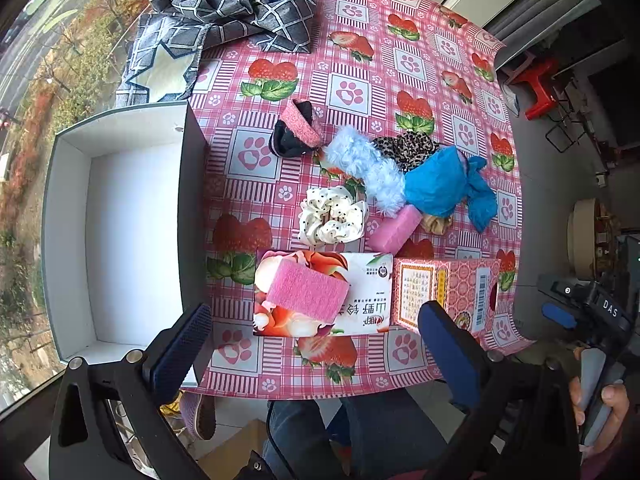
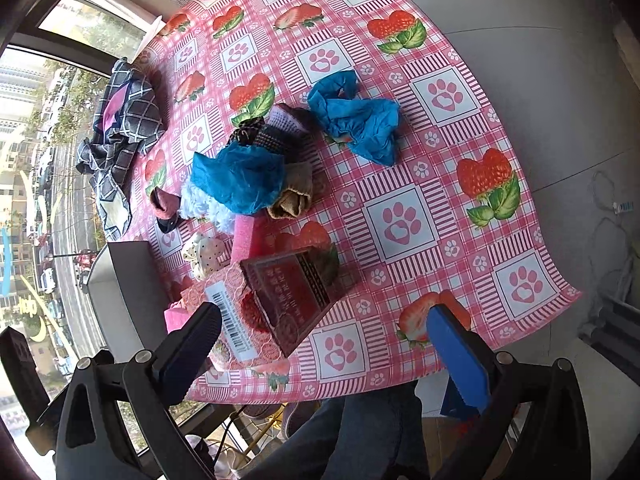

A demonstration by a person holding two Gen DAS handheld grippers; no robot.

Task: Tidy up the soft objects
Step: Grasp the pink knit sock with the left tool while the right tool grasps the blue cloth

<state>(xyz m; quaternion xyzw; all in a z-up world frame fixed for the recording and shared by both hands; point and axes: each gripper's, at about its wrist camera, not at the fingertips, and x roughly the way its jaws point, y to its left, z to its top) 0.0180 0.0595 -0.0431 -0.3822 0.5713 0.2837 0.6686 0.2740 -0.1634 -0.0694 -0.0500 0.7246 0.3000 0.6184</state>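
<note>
Left gripper (image 1: 314,336) and right gripper (image 2: 324,340): jaws open, empty, above the counter (image 1: 420,40); sponge (image 1: 306,290) rests on tissue pack (image 1: 360,280).

Daylight reaches your scene from the tall window (image 2: 52,168) on the left; it is soft and even, with no hard glare on the glossy pink strawberry-and-paw tablecloth (image 1: 404,64). The white inside of the open grey box (image 1: 132,232) reads brightest, close to washed out in your left wrist view. Shadows are faint, short and fall rightward, as beside the red patterned carton (image 2: 292,296). Both of your fisheye views bend straight edges strongly toward the rim, and the corners go black. Centre focus is sharp; the near blue-padded fingers (image 1: 448,344) look slightly soft.
</note>
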